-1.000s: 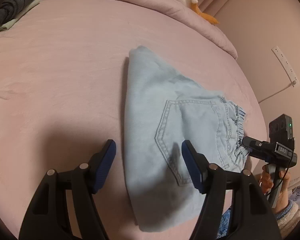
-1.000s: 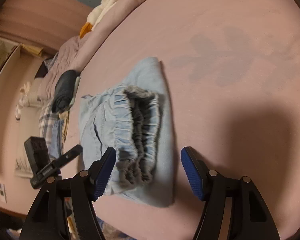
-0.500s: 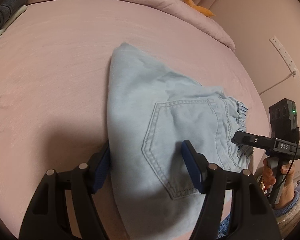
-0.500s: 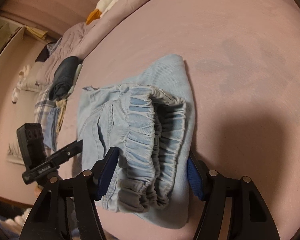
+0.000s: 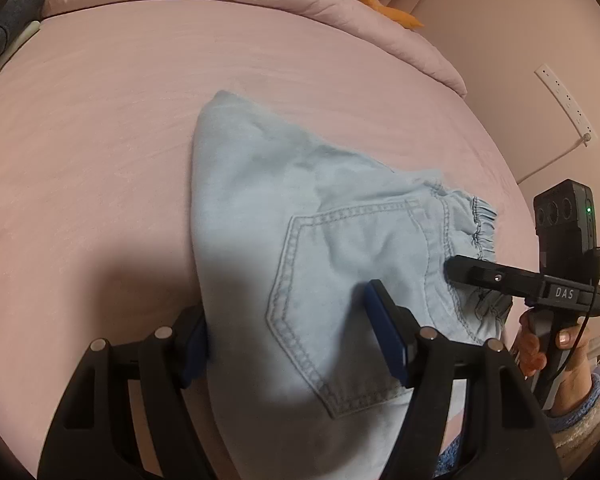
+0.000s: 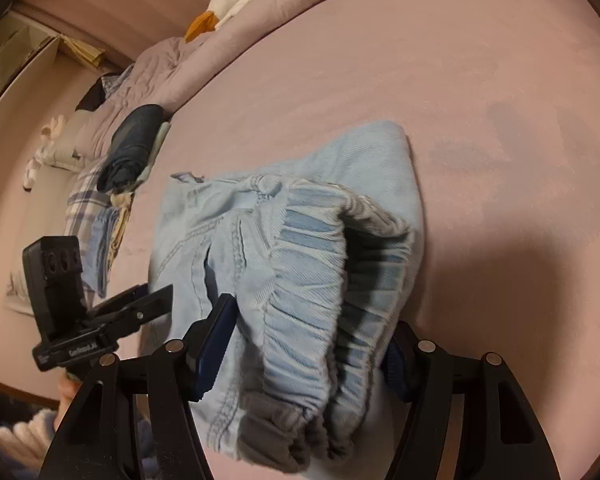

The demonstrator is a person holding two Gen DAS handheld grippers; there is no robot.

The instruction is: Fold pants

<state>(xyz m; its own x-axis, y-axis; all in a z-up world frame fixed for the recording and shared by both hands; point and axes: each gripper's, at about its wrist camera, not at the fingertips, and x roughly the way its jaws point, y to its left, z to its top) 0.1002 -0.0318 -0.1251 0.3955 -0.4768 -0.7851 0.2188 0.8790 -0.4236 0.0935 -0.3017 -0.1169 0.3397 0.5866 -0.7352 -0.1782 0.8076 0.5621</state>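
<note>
lying folded on the bed (image 5: pixel 100 128), the pants (image 5: pixel 284 208) are straddled by both wide-open hand-held grippers: left (image 5: pixel 288 344) at the side fold, right (image 6: pixel 312 344) at the waistband; nothing is gripped.

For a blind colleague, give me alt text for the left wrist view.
Left hand-held gripper, open, straddles folded light-blue pants on a pink bed. At right, the right hand-held gripper reaches the elastic waistband.

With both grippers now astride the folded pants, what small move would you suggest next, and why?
Probably close both grippers. The left gripper straddles the pants by the back pocket, the right gripper straddles the elastic waistband, and both are open.
</note>
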